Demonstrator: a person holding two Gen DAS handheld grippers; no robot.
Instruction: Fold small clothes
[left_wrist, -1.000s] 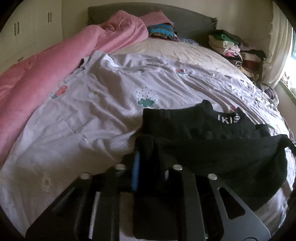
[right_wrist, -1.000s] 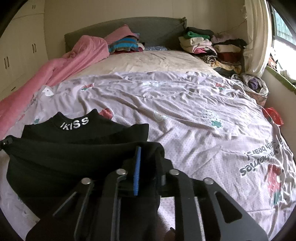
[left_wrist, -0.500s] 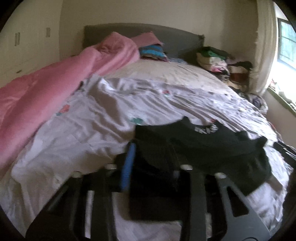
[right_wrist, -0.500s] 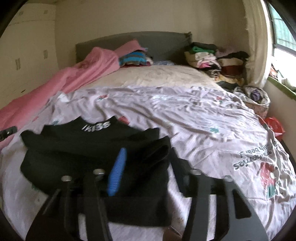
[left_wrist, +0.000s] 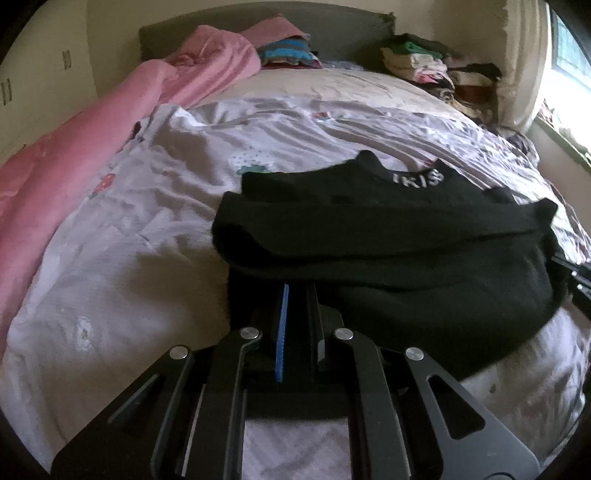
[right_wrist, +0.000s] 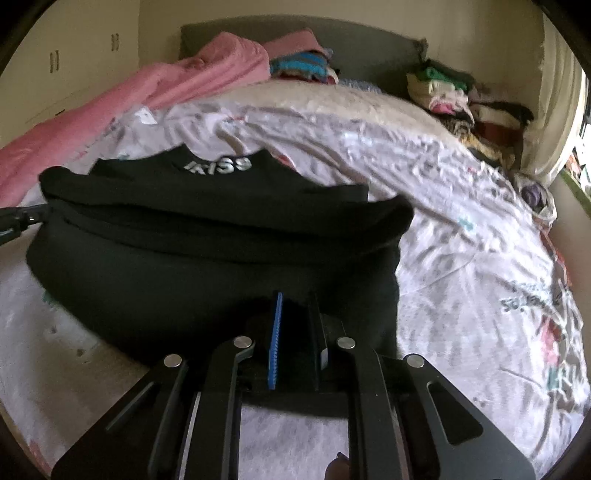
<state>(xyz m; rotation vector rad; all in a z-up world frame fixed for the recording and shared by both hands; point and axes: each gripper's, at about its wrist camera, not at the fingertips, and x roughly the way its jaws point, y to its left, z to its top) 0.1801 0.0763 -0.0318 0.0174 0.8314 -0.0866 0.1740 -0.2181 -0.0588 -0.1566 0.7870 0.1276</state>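
Observation:
A black garment (left_wrist: 388, 236) with white lettering at its collar lies folded across the pale printed bedspread (left_wrist: 147, 229). My left gripper (left_wrist: 299, 291) is shut on the garment's near left edge. In the right wrist view my right gripper (right_wrist: 295, 299) is shut on the near right edge of the same black garment (right_wrist: 207, 236). The bottom part of the garment is doubled up over its body. Each gripper's tip shows at the edge of the other view.
A pink duvet (left_wrist: 92, 147) runs along the left side of the bed. Stacks of folded clothes (left_wrist: 436, 70) sit at the far right by the curtain. More folded items (left_wrist: 284, 51) lie against the grey headboard. A window is on the right.
Both grippers carried the garment's lower edge up and forward, then lowered it, so the fold now lies closer to the collar. Both stay shut on the cloth.

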